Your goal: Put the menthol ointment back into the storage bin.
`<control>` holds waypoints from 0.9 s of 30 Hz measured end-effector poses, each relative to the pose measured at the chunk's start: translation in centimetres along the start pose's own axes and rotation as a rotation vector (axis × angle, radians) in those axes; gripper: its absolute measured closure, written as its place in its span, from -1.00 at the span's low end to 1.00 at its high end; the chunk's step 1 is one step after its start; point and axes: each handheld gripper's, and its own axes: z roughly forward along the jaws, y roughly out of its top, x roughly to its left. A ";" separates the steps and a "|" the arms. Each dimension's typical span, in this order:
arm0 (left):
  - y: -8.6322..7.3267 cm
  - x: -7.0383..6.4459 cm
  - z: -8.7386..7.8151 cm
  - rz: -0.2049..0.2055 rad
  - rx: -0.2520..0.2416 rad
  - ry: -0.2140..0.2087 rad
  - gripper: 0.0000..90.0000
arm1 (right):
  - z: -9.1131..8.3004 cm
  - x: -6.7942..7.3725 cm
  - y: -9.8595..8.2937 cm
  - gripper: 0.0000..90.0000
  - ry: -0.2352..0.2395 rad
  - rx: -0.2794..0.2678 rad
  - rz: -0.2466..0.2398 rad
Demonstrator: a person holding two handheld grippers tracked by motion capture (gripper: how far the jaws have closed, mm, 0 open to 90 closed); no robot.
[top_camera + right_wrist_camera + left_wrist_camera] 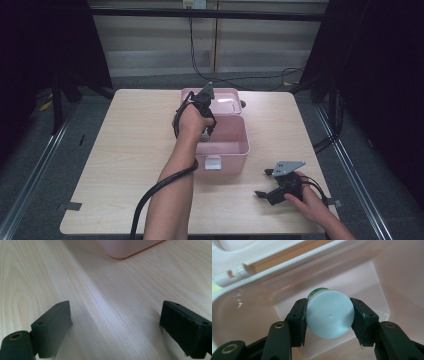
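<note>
the left hand-held gripper is clamped on a small bottle, its two jaws pressing the round pale cap from opposite sides. the cap faces the camera and a green rim peeks out behind its top edge, so the bottle's body points away, down into the box. gripping across the cap gives the flat pads two opposite points on a round thing, which should keep it from rolling out.

the bottle hangs inside the pink box, above the floor near a back corner; whether it touches the bottom i cannot tell. in the high view the left hand-held gripper reaches over the box's left wall, wrist bent down, which fits lowering the bottle in or lifting it out; i cannot tell which. the lid lies folded back behind the box, leaving the opening free for the arm.

the right hand-held gripper rests on the worktop well apart from the box, near the front right corner, jaws spread and holding nothing. in its own view a corner of the box shows ahead over bare wood. it seems parked out of the way.
</note>
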 end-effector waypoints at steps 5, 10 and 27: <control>0.0 0.0 0.6 -0.008 -0.008 0.000 0.12 | 0.0 0.0 0.0 -0.79 0.000 0.000 0.000; 0.1 0.0 1.2 -0.006 -0.012 0.000 0.12 | 0.0 0.0 0.0 -0.79 0.000 -0.001 -0.002; 0.0 0.3 3.0 -0.018 -0.026 0.020 0.11 | 0.0 0.0 0.0 -0.79 0.000 0.000 0.001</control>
